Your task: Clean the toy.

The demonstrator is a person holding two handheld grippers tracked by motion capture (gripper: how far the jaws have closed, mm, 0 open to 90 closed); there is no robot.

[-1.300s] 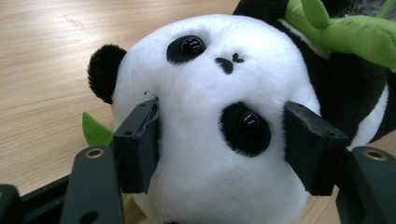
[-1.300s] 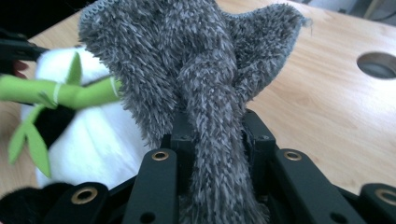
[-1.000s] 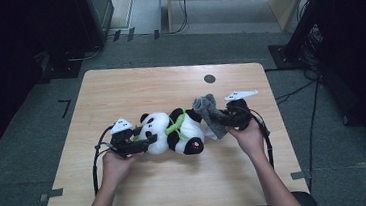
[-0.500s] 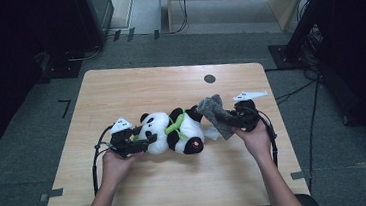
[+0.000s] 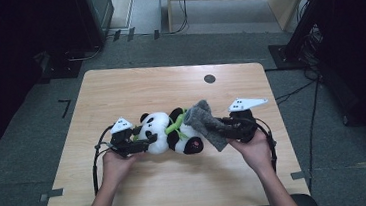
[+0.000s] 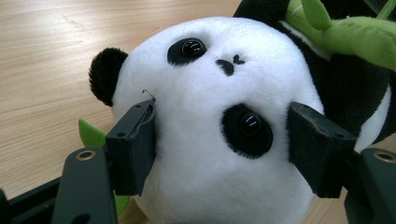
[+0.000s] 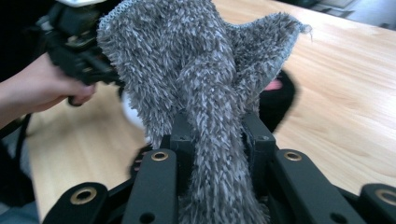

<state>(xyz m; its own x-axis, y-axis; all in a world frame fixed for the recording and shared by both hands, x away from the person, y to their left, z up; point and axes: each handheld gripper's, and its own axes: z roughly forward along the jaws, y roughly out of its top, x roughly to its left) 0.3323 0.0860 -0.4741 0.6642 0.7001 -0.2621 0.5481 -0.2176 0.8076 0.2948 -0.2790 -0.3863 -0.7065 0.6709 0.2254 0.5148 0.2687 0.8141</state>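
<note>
Lying at the centre of the worktop (image 5: 119, 88), a panda (image 5: 171, 134) has its white head between the jaws of the left hand-held gripper (image 5: 142, 142), which press its cheeks from lower left. Just right of the panda, the right hand-held gripper (image 5: 223, 128) pinches a grey cloth (image 5: 205, 123) that drapes against the panda's body.

The right gripper (image 7: 217, 140) has its fingers (image 7: 184, 135) pinching a shaggy grey cloth (image 7: 196, 70) above the wooden table (image 7: 336, 102).
</note>
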